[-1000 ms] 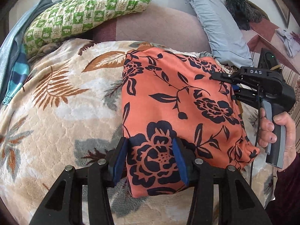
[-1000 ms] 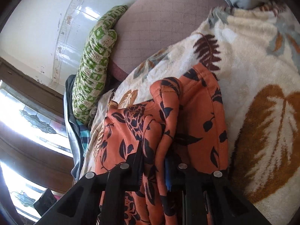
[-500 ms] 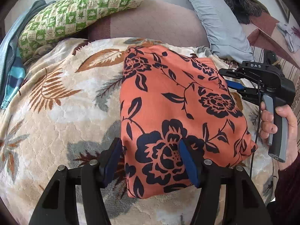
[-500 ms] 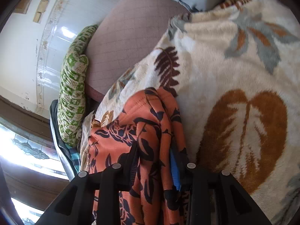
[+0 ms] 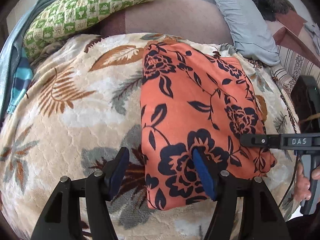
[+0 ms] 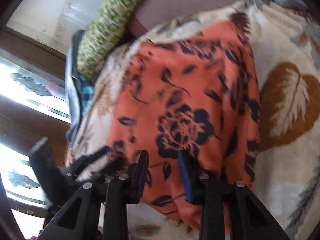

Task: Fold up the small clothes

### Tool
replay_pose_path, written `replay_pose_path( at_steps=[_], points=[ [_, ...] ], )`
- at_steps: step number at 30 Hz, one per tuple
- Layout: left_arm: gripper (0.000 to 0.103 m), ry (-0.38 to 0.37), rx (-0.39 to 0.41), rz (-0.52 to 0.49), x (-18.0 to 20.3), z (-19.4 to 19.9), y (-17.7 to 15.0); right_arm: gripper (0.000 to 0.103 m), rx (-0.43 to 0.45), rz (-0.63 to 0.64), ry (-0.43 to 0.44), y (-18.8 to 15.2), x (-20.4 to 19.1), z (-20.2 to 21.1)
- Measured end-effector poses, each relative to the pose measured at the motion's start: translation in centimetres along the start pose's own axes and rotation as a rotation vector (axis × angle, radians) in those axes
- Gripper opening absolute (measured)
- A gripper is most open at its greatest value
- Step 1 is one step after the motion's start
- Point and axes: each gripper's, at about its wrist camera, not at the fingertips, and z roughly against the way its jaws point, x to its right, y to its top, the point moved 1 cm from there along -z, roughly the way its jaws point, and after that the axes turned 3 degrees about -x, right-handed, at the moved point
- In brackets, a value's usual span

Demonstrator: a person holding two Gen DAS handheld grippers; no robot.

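Observation:
An orange garment with a black flower print (image 5: 190, 104) lies folded into a flat oblong on the leaf-patterned blanket (image 5: 70, 120). My left gripper (image 5: 160, 154) hovers over its near left corner. Its jaws are opening: one pad is over the blanket, the other over the cloth, and nothing is pinched. My right gripper (image 5: 246, 140), held in a hand (image 5: 304, 182), reaches in over the near right corner. In the blurred right wrist view the garment (image 6: 180, 100) lies beneath my right gripper (image 6: 163, 158). Its jaws are closing but still stand apart, with no cloth between them.
A green checked pillow (image 5: 90, 6) and a grey-blue pillow (image 5: 244, 20) lie at the far side against a mauve cushion (image 5: 170, 14). Striped blue cloth (image 5: 20, 80) hangs at the left edge. A bright window (image 6: 24, 86) is beyond the bed.
My right gripper let go of the raised fold it was pinching and moved toward the near right corner. The garment now lies flat. My left jaws spread wider.

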Motion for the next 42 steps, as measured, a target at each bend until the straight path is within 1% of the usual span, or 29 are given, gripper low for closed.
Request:
replay_pose_path(
  at_steps=[1, 2, 3, 5, 6, 10, 14, 16, 17, 18, 20, 21, 22, 25, 26, 28, 30, 31, 33, 35, 37, 38, 39, 40, 41, 42],
  points=[
    [0.068, 0.021, 0.016, -0.013, 0.1, 0.3, 0.7, 0.009, 0.012, -0.028, 0.038, 0.1, 0.9, 0.2],
    [0.068, 0.035, 0.03, -0.025, 0.2, 0.6, 1.7, 0.008, 0.002, -0.056, 0.073, 0.2, 1.4, 0.4],
    [0.068, 0.04, 0.041, -0.032, 0.3, 0.7, 2.7, 0.008, -0.002, -0.07, 0.09, 0.3, 1.7, 0.7],
    [0.068, 0.047, 0.06, -0.054, 0.7, 0.3, 5.2, 0.008, -0.003, -0.06, 0.098, 0.2, 1.7, 0.8],
    [0.068, 0.063, 0.062, -0.064, 0.9, -0.3, 6.4, 0.008, -0.006, -0.06, 0.103, 0.2, 1.8, 0.7],
    [0.068, 0.121, 0.023, -0.087, 1.8, -4.3, 11.2, 0.008, -0.033, -0.082, 0.155, 0.5, 2.7, 0.4],
    [0.068, 0.163, -0.028, -0.041, 1.7, -8.9, 14.4, 0.008, -0.053, -0.099, 0.2, 0.6, 3.8, 0.4],
    [0.075, 0.178, -0.117, 0.002, 1.0, -12.0, 15.0, 0.008, -0.055, -0.094, 0.207, 0.7, 3.9, 0.3],
    [0.087, 0.167, -0.14, 0.048, 0.3, -13.0, 15.1, 0.008, -0.056, -0.089, 0.206, 0.7, 3.9, 0.3],
    [0.097, 0.166, -0.137, 0.096, -0.5, -13.3, 15.2, 0.008, -0.055, -0.084, 0.202, 0.8, 4.0, 0.2],
    [0.099, 0.121, -0.16, 0.152, -1.6, -13.6, 15.5, 0.008, -0.059, -0.083, 0.203, 0.8, 4.1, 0.2],
    [0.099, 0.103, -0.157, 0.169, -2.0, -13.4, 15.4, 0.008, -0.061, -0.085, 0.202, 0.8, 4.1, 0.2],
    [0.098, 0.095, -0.138, 0.176, -2.2, -12.9, 15.1, 0.008, -0.064, -0.085, 0.2, 1.0, 4.0, 0.1],
    [0.097, 0.078, -0.041, 0.164, -2.5, -9.9, 13.7, 0.007, -0.061, -0.094, 0.203, 1.5, 3.9, 0.0],
    [0.097, 0.053, -0.01, 0.166, -2.8, -8.6, 12.9, 0.008, -0.055, -0.1, 0.208, 1.6, 4.0, 0.2],
    [0.097, -0.01, 0.028, 0.166, -3.5, -6.0, 11.1, 0.008, -0.01, -0.1, 0.213, 1.9, 3.8, 0.9],
    [0.097, -0.019, 0.047, 0.139, -4.0, -3.8, 9.0, 0.012, 0.053, -0.079, 0.211, 2.5, 3.3, 1.9],
    [0.097, -0.018, 0.051, 0.115, -4.1, -2.9, 7.9, 0.012, 0.096, -0.068, 0.203, 3.0, 3.0, 2.6],
    [0.097, -0.012, 0.032, 0.067, -4.2, -1.9, 5.5, 0.012, 0.193, -0.072, 0.188, 4.1, 2.8, 3.7],
    [0.097, -0.009, -0.004, 0.032, -4.3, -1.6, 3.3, 0.012, 0.265, -0.12, 0.216, 5.4, 3.4, 4.3],
    [0.097, 0.003, -0.035, 0.012, -4.2, -1.7, 1.5, 0.012, 0.289, -0.177, 0.226, 6.6, 4.3, 4.0],
    [0.097, 0.002, -0.03, 0.016, -4.2, -1.7, 0.8, 0.012, 0.294, -0.202, 0.206, 7.1, 4.8, 3.5],
    [0.098, -0.003, -0.035, 0.022, -4.2, -1.8, 0.6, 0.013, 0.284, -0.221, 0.174, 7.4, 5.3, 2.9],
    [0.098, -0.006, -0.051, 0.027, -4.3, -2.0, 0.5, 0.013, 0.254, -0.24, 0.138, 7.5, 5.9, 1.8],
    [0.098, -0.005, -0.067, 0.036, -4.4, -2.2, 0.6, 0.013, 0.241, -0.264, 0.137, 7.6, 6.2, 1.0],
    [0.098, -0.009, -0.079, 0.05, -4.5, -2.0, 0.8, 0.013, 0.264, -0.282, 0.153, 7.4, 6.1, 0.9]
  ],
)
